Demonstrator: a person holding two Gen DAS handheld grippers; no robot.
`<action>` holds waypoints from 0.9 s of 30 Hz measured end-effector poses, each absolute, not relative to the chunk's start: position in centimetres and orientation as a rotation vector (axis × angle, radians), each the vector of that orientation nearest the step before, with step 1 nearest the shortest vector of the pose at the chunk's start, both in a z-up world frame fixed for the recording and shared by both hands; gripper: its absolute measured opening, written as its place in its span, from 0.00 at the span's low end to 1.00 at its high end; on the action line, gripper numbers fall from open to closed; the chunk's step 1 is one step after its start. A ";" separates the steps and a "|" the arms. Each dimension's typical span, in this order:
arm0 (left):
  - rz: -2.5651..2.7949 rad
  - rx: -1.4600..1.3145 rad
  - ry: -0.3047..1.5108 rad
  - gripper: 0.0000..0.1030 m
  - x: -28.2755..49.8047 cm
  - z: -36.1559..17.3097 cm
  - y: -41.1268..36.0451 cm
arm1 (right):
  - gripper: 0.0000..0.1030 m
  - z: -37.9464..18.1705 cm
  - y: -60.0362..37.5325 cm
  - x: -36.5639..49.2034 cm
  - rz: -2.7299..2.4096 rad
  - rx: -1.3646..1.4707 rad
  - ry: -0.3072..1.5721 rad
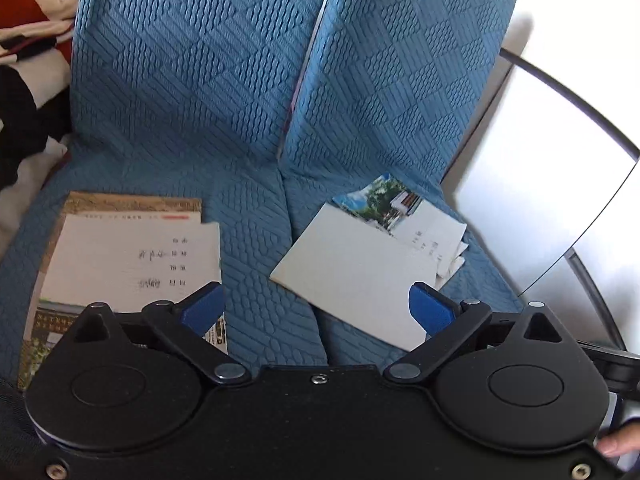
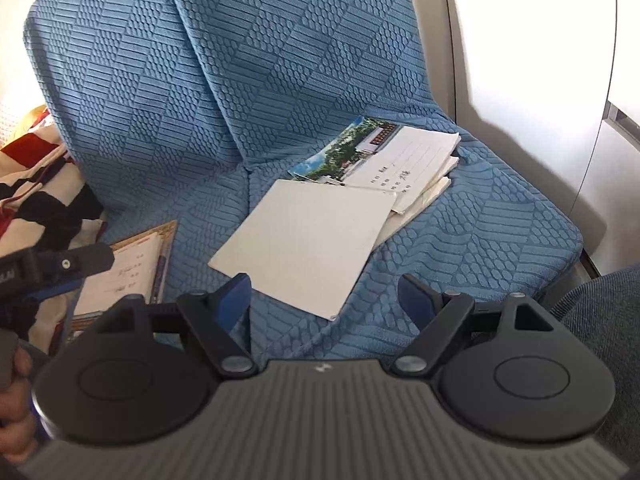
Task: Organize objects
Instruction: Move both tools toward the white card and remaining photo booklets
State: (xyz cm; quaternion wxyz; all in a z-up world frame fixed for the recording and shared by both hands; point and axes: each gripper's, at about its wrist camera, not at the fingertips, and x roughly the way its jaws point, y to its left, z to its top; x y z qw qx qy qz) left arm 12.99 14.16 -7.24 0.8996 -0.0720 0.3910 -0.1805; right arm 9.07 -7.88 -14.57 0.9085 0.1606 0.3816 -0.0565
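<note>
Both grippers, left gripper (image 1: 316, 308) and right gripper (image 2: 325, 300), gape wide, holding nothing.

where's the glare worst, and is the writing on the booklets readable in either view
Right wrist view: the wall at upper right is blown out white; writing on the scattered booklets is too small and soft to read. Left wrist view: glare on the pale panel, fisheye bending; left booklet stack text blurred.

Blue textured sofa cover (image 2: 168, 92); white booklet (image 2: 308, 236); blue-tipped black tongs (image 2: 324, 300).
</note>
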 end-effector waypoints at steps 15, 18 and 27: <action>-0.380 -0.123 0.828 0.96 15.6 -8.7 12.4 | 0.79 -16.9 -9.6 10.6 -0.127 0.369 0.817; -0.376 -0.126 0.841 0.96 16.2 -9.1 12.1 | 0.79 -17.4 -10.3 11.3 -0.142 0.395 0.819; -0.423 -0.160 0.888 0.66 17.8 -10.3 11.1 | 0.71 -18.8 -13.1 13.3 -0.179 0.500 0.818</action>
